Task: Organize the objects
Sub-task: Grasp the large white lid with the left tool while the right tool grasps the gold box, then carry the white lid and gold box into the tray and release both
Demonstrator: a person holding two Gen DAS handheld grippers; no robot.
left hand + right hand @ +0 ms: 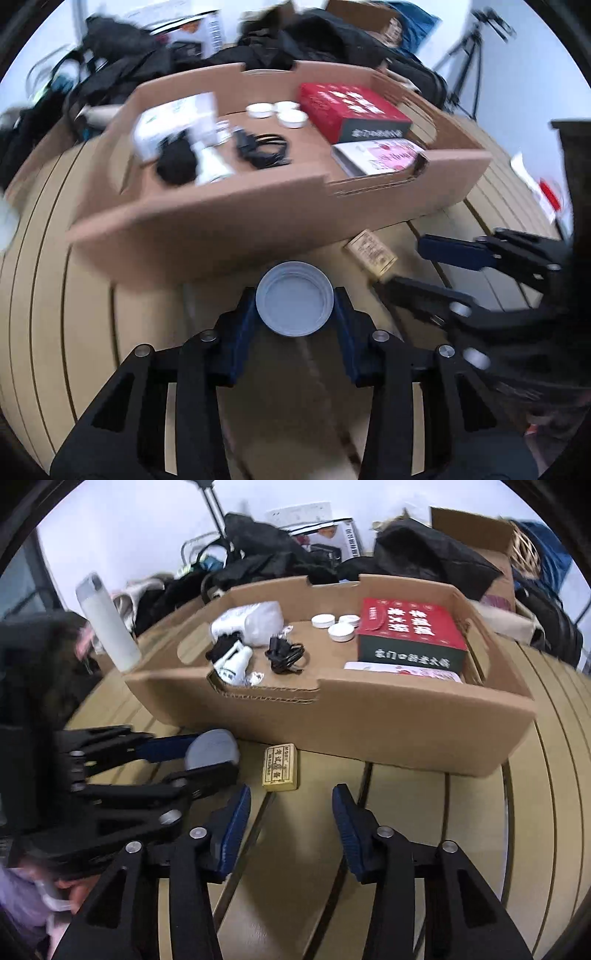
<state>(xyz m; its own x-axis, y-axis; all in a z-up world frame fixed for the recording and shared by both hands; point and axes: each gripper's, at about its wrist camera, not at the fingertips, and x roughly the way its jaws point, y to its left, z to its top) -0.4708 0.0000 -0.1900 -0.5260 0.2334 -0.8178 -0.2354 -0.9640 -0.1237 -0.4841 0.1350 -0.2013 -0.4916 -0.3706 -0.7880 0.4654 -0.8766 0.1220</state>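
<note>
A pale grey round lid (294, 299) sits between the blue pads of my left gripper (295, 295), which is shut on it just in front of the cardboard tray (258, 210). The right wrist view shows the same lid (210, 749) held in the left gripper (212, 756). A small yellow box (280, 766) with printed characters lies flat on the slatted table. My right gripper (291, 795) stands open just short of it, nothing between its fingers. In the left wrist view the right gripper (406, 264) is beside the yellow box (371, 253).
The tray (369, 731) holds a red box (412, 635), three small white lids (340, 631), a black cable (286, 657) and a white bottle (232, 664). A tall white flask (107, 624) stands at the tray's left. Black bags (266, 554) pile up behind.
</note>
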